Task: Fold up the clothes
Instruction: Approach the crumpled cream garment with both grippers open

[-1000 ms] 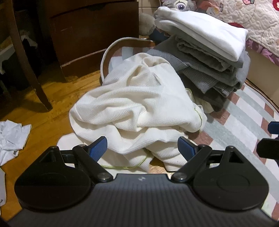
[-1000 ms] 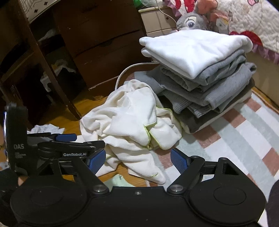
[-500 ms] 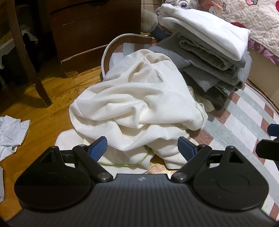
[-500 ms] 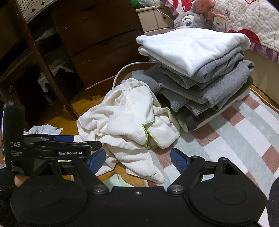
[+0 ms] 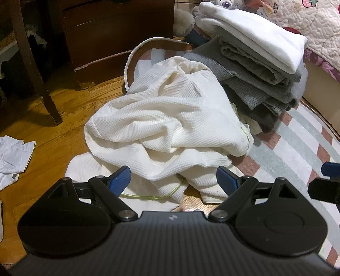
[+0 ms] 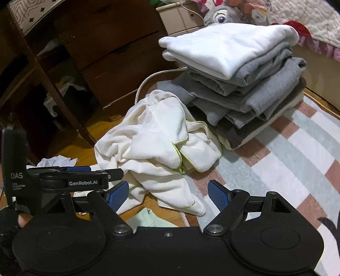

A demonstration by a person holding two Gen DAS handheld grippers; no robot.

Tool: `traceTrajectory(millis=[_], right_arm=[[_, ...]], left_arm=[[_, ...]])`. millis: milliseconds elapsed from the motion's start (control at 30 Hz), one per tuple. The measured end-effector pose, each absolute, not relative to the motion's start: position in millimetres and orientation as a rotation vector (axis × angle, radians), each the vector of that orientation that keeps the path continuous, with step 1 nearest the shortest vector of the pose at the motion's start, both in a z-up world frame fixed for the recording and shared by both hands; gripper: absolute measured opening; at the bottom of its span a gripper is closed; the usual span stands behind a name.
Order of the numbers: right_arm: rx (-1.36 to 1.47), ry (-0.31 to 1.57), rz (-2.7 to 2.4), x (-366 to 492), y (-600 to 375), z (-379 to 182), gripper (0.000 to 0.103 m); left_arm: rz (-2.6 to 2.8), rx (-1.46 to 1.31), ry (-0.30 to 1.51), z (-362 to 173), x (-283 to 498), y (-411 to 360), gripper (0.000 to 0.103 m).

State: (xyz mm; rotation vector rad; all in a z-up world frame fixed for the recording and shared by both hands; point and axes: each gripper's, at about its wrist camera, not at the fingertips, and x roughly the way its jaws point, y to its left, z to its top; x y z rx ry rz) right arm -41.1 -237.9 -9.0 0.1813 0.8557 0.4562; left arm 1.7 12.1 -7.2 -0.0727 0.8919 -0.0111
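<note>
A crumpled cream waffle-knit garment (image 5: pixel 165 127) with thin green trim lies on the floor at the rug's edge; it also shows in the right wrist view (image 6: pixel 157 138). Behind it stands a stack of folded clothes (image 5: pixel 255 70), grey with a white one on top (image 6: pixel 231 46). My left gripper (image 5: pixel 173 180) is open and empty, close over the garment's near edge. My right gripper (image 6: pixel 169 192) is open and empty, a little back from the garment. The left gripper's body (image 6: pixel 70 180) shows at the left of the right wrist view.
A striped rug (image 6: pixel 286 159) covers the floor at right. A dark wooden dresser (image 5: pixel 119 36) and a chair leg (image 5: pixel 40 80) stand at the back left. White crumpled cloth (image 5: pixel 12 152) lies on the wood floor. A plush toy (image 6: pixel 221 14) and quilted bed (image 5: pixel 314 27) are behind the stack.
Both grippers have moved slightly forward and closer to the cream garment. Both stay open and the clothes have not moved.
</note>
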Motion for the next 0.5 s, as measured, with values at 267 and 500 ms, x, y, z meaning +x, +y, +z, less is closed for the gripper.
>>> traceTrajectory(millis=[267,500], right_arm=[[0.181,0.857,0.398,-37,-244,-15,0.085],[0.183,0.868,0.384,-36,-246,-21,0.085]], left_arm=[[0.000,-0.079,0.910,-11,5,16,0.088],[0.005,-0.081,0.915,-13,5,18,0.088]])
